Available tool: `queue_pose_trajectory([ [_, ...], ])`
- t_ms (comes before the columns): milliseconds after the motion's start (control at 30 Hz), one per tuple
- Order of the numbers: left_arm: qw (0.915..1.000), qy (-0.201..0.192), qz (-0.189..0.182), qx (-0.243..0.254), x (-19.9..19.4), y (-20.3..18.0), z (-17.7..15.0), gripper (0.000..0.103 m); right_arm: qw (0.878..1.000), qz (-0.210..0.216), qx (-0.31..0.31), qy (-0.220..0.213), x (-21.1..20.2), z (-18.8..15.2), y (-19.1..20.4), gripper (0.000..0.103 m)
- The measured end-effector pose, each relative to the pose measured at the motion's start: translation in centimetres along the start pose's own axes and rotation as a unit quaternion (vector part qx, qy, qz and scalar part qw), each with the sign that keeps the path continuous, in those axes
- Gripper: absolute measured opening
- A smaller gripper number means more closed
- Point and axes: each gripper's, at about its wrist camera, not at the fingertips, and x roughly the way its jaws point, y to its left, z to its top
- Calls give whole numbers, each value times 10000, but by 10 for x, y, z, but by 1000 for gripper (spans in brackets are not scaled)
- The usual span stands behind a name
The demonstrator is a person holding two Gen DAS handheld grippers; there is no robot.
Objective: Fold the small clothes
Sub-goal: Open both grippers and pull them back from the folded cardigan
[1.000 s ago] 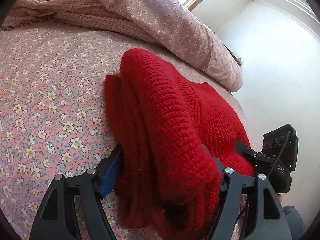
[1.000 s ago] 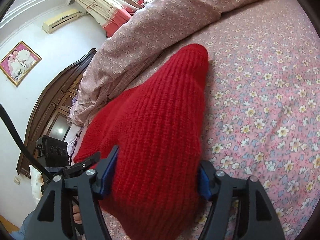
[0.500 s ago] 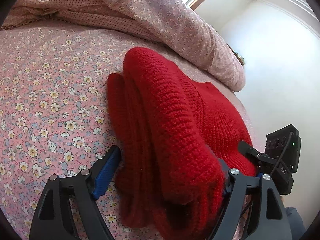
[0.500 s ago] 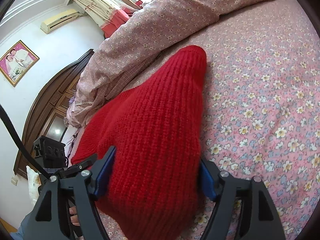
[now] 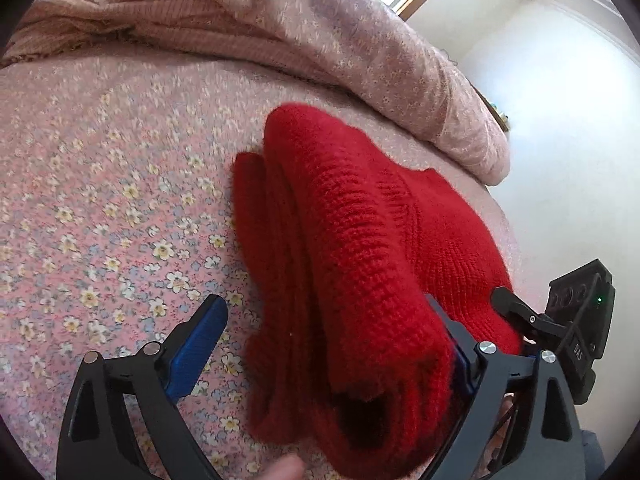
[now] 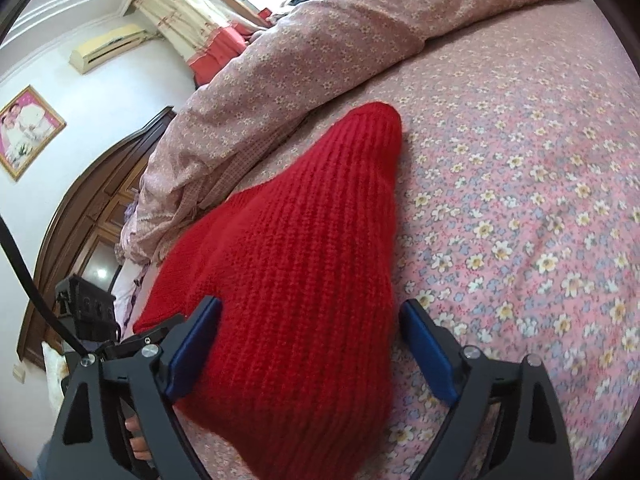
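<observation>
Knitwear fills both views: a bright red, chunky rib-knit sweater (image 5: 360, 264) lies folded into a thick, layered bundle on the bed's pink sheet printed with small yellow and white flowers (image 5: 100, 208). Seen from the left wrist, the bundle's stacked edges run away from the camera, with a flatter red panel spreading to the right toward the bed's edge.

The left tool (image 5: 332, 332) stands spread wide around the near end of the bundle. Its blue-padded left finger (image 5: 196, 344) is clear of the knit, over bare sheet just beside the fold, while the right finger is pressed against or buried in the wool, so only its black frame shows. Nothing is clamped.

From the right wrist, the same red sweater (image 6: 304, 256) rises as a tapering ridge pointing away from the camera. The right tool (image 6: 312, 352) is likewise parted, straddling the wide near end: the left blue pad (image 6: 192, 352) touches the knit's side, and the right blue pad (image 6: 428, 356) sits just beside the sweater's edge with a sliver of flowered sheet (image 6: 520, 200) showing between.

Behind the sweater, a bunched dusty-pink quilt with tiny pale blossoms (image 6: 320, 40) lies along the far side of the bed. On the white wall hang a framed photograph with a gold border (image 6: 28, 128) and a cream air conditioner (image 6: 108, 48).
</observation>
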Motion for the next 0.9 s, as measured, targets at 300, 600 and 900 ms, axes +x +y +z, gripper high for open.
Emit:
queue_pose_trajectory([
  [300,9862,-1220,691,882,-67,-36,-4,91,9970,-352,-535,-425,-32,-3,39,95],
  [600,9548,-2048,1034,1889,-130,-78,-23,92,9580,-343,-2295,-1687,-103,-35,127,95],
  [900,9391,-2097,1402,2336,-140,-65,-76,95,9359,-773,-2891,-1859,-130,-85,164,96],
])
